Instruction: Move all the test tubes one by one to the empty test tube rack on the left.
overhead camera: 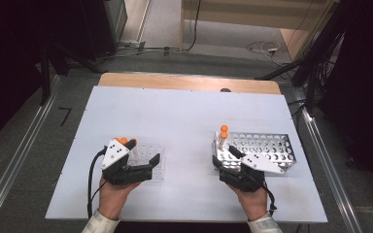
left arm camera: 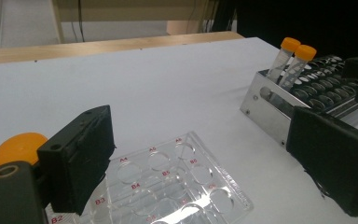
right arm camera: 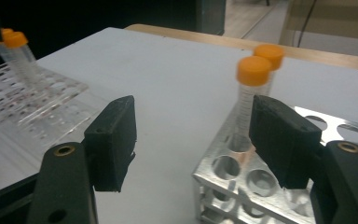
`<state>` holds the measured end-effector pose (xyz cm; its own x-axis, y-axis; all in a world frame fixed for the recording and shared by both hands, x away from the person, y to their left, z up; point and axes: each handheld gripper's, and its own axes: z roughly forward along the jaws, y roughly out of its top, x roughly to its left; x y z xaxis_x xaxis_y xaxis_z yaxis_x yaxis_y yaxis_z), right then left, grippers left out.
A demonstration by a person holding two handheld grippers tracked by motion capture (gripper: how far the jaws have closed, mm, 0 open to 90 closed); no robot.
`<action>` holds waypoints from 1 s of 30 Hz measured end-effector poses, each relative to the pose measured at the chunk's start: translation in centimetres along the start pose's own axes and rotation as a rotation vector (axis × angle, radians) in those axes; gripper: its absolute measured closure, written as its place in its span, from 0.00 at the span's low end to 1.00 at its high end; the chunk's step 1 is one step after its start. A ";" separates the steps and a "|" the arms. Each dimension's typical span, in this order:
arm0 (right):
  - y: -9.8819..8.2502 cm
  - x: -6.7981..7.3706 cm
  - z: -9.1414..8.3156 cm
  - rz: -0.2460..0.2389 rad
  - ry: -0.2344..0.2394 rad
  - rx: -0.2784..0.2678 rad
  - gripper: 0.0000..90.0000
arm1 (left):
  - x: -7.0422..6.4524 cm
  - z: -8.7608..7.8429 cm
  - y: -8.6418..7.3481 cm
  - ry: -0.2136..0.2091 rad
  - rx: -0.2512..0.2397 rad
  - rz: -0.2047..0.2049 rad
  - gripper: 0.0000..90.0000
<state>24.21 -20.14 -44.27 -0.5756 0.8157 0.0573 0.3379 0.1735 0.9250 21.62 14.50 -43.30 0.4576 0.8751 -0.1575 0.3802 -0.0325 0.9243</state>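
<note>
Orange-capped tubes (overhead camera: 223, 136) upright in metal rack (overhead camera: 272, 148)

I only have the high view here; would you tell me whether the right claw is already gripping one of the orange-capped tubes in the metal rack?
Observer: No. In the right gripper view the right claw is open, and the nearer tube stands in the metal rack by one jaw, not pinched.
Operator: Thank you. Is anything between the left claw's jaws?
Observer: Nothing. The left gripper view shows the left claw open, with the clear rack and its empty holes lying beyond.
Operator: Does that rack carry markings?
Observer: Yes, red labels beside its holes, such as A4 and B4.
</note>
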 end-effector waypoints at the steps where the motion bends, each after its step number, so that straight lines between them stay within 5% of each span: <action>1: 0.0 -0.3 0.0 0.009 -0.011 -0.001 0.35 | 0.0 0.0 0.0 0.001 0.002 -0.003 0.07; 10: -0.3 -1.9 1.2 0.015 -0.095 -0.006 0.41 | 0.0 0.0 0.1 0.021 -0.008 -0.004 0.05; 30: -0.6 -2.0 5.6 -0.044 -0.153 0.037 0.74 | 0.0 0.2 -0.1 0.018 -0.003 -0.003 0.04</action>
<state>29.30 -18.83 -47.05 -0.4709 0.8811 -0.0436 0.3436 0.2287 0.9109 21.72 14.45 -43.50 0.4421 0.8836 -0.1543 0.3795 -0.0283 0.9248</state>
